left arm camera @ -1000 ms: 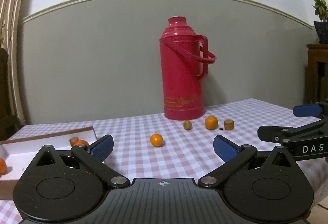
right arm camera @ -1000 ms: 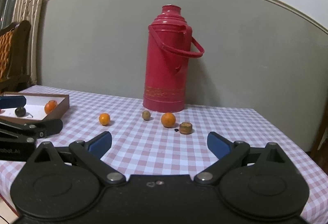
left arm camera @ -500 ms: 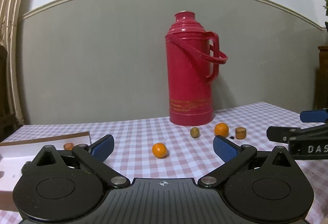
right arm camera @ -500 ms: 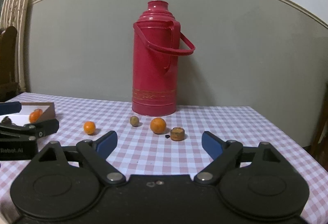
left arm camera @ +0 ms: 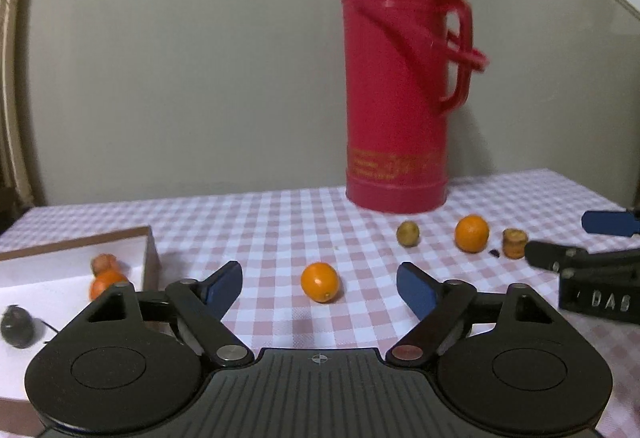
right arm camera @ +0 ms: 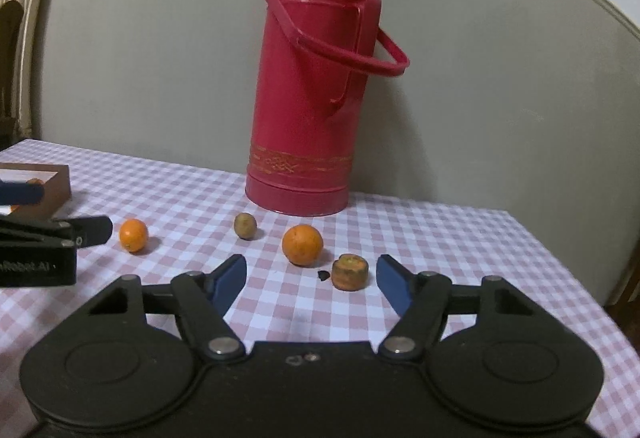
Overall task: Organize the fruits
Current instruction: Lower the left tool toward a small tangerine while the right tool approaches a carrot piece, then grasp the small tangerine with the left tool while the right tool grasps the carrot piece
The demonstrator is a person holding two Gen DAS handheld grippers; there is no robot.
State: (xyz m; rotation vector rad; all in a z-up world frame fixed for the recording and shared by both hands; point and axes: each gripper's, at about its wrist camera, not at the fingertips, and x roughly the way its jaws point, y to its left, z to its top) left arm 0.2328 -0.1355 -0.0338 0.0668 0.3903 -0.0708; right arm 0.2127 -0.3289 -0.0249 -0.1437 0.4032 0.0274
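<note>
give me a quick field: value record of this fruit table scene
surface: pink checked tablecloth
landmark: tall red plastic thermos flask, upright
loose fruit: small orange; larger orange; brownish-green round fruit; brown cut stub
container: white box with brown rim, holding orange fruit and a dark one
left gripper: closing, small orange ahead, untouched
right gripper: closing, nothing gripped

Both wrist views low, facing flask [left arm camera: 396,109].

Table [left arm camera: 280,222]: oranges [left arm camera: 319,282], thermos [left arm camera: 396,85], box [left arm camera: 72,262].
</note>
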